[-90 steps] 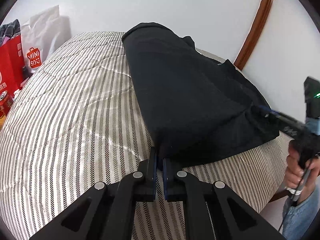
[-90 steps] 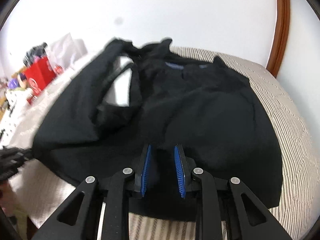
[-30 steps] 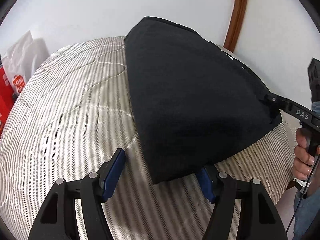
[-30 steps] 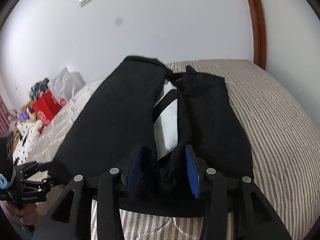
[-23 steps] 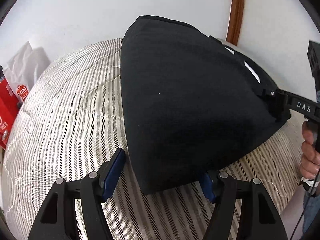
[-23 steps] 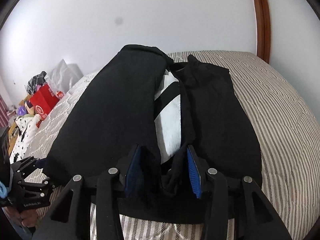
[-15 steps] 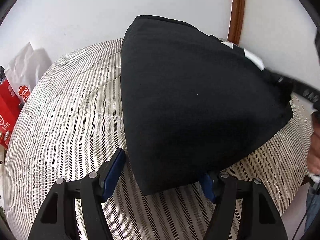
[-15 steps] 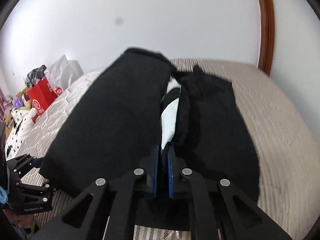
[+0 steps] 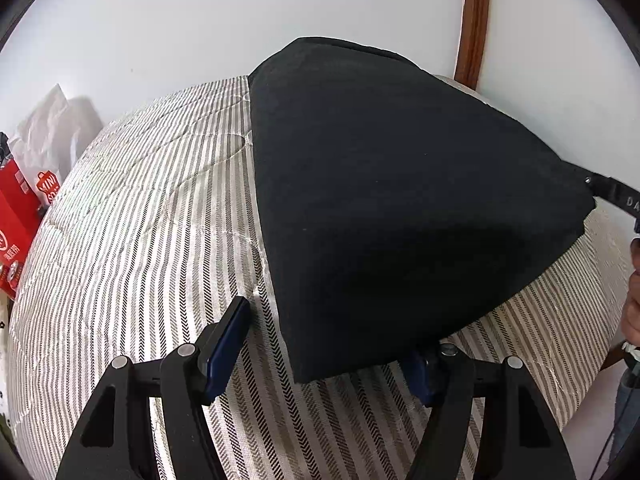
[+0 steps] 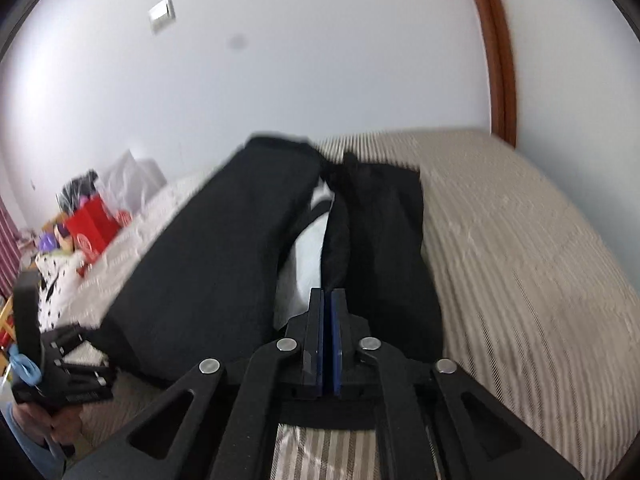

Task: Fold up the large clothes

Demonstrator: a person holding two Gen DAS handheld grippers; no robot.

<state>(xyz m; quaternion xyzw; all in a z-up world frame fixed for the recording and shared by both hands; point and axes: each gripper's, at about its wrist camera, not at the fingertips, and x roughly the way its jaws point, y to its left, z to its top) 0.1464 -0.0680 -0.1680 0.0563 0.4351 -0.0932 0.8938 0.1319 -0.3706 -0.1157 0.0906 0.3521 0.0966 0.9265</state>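
- One black garment (image 9: 400,208) lies on the striped bed cover (image 9: 140,240), directly ahead of both my grippers; its two sides are folded inward lengthwise, with a white strip showing in the gap between them.
- My left gripper (image 9: 324,354) stands wide open. The garment's near corner sits between its two blue pads, with the left pad clear of the cloth. The right pad is tucked under the hem, and I cannot tell whether it touches.
- My right gripper (image 10: 327,330) is closed, its two blue pads pressed together at the garment's near edge, right at the gap between the folds. Black cloth lies under and ahead of the tips. The left-wrist view shows that corner of the garment drawn up to the gripper's tip, so it has hold of the cloth.
- Count: one garment, two grippers, one bed.
- To my left, beyond the bed's edge: one red shopping bag (image 9: 18,216) and one white bag (image 9: 52,136) behind it.
- A brown wooden frame (image 9: 474,20) rises on the white wall (image 9: 200,20) ahead and to the right.
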